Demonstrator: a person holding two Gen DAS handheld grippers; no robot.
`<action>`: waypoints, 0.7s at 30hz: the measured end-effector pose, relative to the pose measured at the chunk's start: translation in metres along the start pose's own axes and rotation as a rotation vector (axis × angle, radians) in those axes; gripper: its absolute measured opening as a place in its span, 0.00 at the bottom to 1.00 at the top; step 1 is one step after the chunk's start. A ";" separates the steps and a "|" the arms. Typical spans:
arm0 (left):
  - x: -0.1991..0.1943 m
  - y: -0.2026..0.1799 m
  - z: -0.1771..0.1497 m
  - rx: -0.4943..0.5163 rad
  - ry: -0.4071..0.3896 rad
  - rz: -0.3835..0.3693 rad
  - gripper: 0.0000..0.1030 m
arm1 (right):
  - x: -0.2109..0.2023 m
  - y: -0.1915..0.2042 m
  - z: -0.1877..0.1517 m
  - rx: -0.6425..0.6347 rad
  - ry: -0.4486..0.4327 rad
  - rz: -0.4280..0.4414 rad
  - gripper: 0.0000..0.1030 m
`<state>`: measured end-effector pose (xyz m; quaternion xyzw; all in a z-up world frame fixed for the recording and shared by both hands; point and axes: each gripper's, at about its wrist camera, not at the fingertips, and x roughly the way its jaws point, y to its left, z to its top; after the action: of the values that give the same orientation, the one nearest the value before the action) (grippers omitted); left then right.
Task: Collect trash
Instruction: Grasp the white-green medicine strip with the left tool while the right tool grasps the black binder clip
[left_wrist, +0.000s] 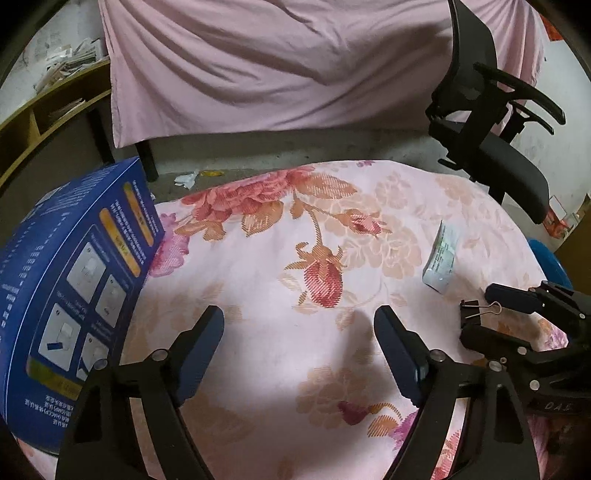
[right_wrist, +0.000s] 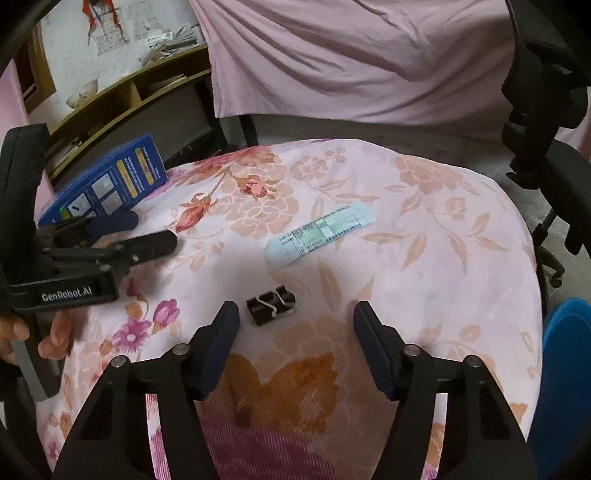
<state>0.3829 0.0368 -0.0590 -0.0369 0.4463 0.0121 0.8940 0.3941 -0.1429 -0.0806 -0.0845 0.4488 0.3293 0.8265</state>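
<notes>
A table draped in a floral cloth (left_wrist: 280, 258) carries a blue box (left_wrist: 74, 280), a pale blue printed packet (left_wrist: 441, 258) and a black binder clip (left_wrist: 476, 308). My left gripper (left_wrist: 298, 317) hangs open over bare cloth, the box just to its left. In the right wrist view the binder clip (right_wrist: 271, 304) lies just ahead of my right gripper (right_wrist: 297, 312), nearer its left finger, and the pads do not touch it. The packet (right_wrist: 321, 232) lies farther on. The left gripper (right_wrist: 155, 230) shows at the left, beside the blue box (right_wrist: 110, 181).
A black office chair (left_wrist: 498, 147) stands at the far right of the table. A pink sheet (left_wrist: 277, 66) hangs behind. A wooden shelf (right_wrist: 129, 96) with papers is at the back left. Something blue (right_wrist: 565, 369) sits low at the right. White scraps (left_wrist: 188, 179) lie on the floor.
</notes>
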 end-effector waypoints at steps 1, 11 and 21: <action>0.000 -0.001 0.000 0.005 0.000 -0.002 0.76 | 0.002 0.001 0.001 -0.007 0.003 0.004 0.54; 0.008 -0.023 0.007 0.124 0.019 -0.062 0.62 | -0.007 -0.016 -0.003 0.040 -0.010 0.023 0.25; 0.033 -0.081 0.018 0.299 0.068 -0.119 0.55 | -0.034 -0.059 -0.017 0.157 -0.042 -0.060 0.25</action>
<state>0.4213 -0.0427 -0.0703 0.0699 0.4703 -0.1087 0.8730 0.4058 -0.2116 -0.0731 -0.0258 0.4532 0.2698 0.8492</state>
